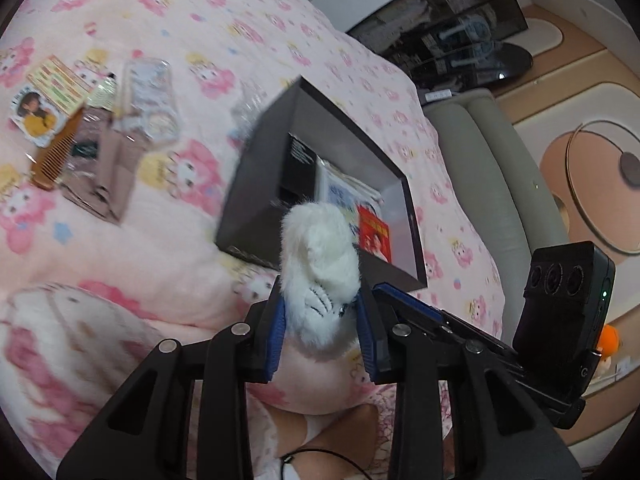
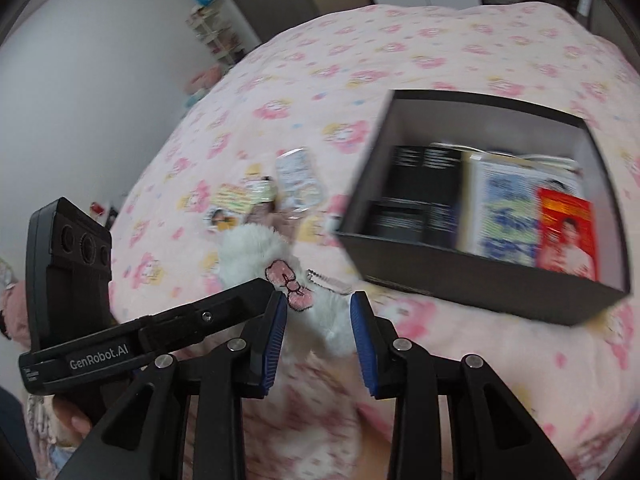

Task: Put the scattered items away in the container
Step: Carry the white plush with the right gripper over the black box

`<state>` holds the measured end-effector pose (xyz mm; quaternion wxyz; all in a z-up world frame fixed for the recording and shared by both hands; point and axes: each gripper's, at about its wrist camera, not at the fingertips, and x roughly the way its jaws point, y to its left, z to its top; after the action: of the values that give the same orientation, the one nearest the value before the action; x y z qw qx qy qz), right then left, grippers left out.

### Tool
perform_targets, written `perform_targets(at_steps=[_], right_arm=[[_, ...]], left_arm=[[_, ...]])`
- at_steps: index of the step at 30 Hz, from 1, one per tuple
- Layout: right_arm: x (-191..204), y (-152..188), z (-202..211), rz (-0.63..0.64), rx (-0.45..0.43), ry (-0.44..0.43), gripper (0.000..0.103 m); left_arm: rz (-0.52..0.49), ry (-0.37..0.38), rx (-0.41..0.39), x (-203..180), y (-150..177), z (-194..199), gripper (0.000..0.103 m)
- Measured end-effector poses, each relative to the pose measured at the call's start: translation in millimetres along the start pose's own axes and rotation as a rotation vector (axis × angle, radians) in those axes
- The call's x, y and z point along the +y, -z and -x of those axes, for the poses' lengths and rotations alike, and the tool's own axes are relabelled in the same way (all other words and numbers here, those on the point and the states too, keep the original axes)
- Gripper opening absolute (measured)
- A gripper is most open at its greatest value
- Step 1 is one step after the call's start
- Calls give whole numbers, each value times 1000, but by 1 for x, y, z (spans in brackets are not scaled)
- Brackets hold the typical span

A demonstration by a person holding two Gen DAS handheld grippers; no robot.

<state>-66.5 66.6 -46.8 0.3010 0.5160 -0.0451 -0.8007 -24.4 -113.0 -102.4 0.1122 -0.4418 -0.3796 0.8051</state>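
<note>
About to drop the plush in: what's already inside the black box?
Inside the black box: a red packet, a blue-and-white printed packet and a black printed item. Whatever lies beneath them is covered.

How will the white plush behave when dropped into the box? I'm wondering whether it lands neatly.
The white plush looks soft and light, squeezed between both grippers. It will probably flop rather than roll, resting on the booklets in the black box.
</note>
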Motion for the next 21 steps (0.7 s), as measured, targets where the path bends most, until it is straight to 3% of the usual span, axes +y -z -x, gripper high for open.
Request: perform_targets(at_steps=[5,10,13,15,18,21], right_arm=[[-51,26,9,-110,5,15,30],[-99,48,5,-209,27,54,30],[-121,60,-8,-247,68,104,30],[-129,67,-20,-256,102,115,31],[-136,73,-33,-281,131,103,33],[-142,75,-39,-306,134,101,37]], left_arm=[[13,21,55,-18,26,-45,31],[154,66,38,-6,47,-91,31],[191,18,47,-2,58,-114,32],[195,-51,96,1,62,-125,33],[207,-74,131,7,62,-121,47],[138,-139,101,2,53,-106,49]])
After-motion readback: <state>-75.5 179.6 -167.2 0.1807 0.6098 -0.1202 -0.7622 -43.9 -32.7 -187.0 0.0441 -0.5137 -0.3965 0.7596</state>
